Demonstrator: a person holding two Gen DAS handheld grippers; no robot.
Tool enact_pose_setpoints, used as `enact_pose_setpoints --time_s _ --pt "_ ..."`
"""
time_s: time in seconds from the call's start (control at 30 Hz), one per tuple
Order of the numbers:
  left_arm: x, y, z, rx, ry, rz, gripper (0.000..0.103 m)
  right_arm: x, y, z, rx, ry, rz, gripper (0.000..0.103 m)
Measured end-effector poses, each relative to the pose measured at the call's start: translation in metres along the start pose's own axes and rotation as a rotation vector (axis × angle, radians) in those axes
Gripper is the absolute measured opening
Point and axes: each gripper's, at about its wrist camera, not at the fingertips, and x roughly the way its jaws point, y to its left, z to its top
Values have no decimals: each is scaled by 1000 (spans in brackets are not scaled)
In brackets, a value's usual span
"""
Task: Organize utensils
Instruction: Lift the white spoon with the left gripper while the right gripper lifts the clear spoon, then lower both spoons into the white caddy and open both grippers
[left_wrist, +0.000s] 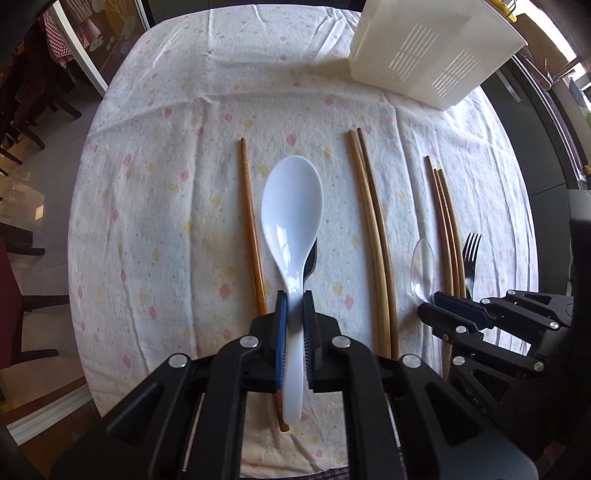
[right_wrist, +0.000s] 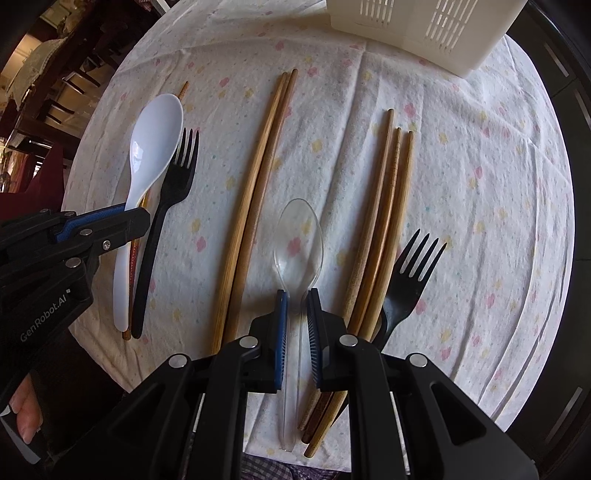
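My left gripper (left_wrist: 295, 300) points down at the cloth and is shut on the handle of the white spoon (left_wrist: 291, 206), whose bowl points away. A black fork (right_wrist: 177, 177) lies right beside that spoon, mostly hidden under it in the left wrist view. In the right wrist view the left gripper (right_wrist: 137, 218) shows at the spoon's (right_wrist: 155, 140) neck. My right gripper (right_wrist: 296, 296) is shut on the handle of the clear plastic spoon (right_wrist: 298, 240). The right gripper (left_wrist: 429, 302) also shows in the left wrist view, at the clear spoon (left_wrist: 423, 266).
A white slotted basket (left_wrist: 436, 55) stands at the far right of the floral cloth (left_wrist: 166, 184). A single reddish chopstick (left_wrist: 251, 221), a long pair (right_wrist: 258, 166), a group of three chopsticks (right_wrist: 388, 203) and a second black fork (right_wrist: 410, 277) lie in rows. A hand (right_wrist: 26, 417) shows at lower left.
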Motion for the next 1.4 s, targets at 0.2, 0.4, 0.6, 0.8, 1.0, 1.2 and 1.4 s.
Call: enact_pose_setpoints --time_s 0.2,0.4,0.6,0.8,1.0,1.2,1.4 --pt "-35 11 -3 28 -175 -37 8 -4 -14 -9 30 -59 67 11" --pt "-70 4 -19 77 -300 -58 8 -29 -30 -22 47 -183 178 10" --pt "-108 -9 -17 128 -405 -79 8 -90 -51 -29 70 -370 305 11" --pt "-127 -15 -9 131 -448 -101 8 -170 -79 -22 96 -602 365 11" --pt "-142 -22 0 141 -496 -120 8 -249 -114 13 156 -883 366 11" --pt "-161 -30 9 156 -558 -132 8 -291 -152 69 246 -1129 302 11" --pt "-172 -36 25 160 -616 -148 8 -280 -173 119 269 -1220 213 11"
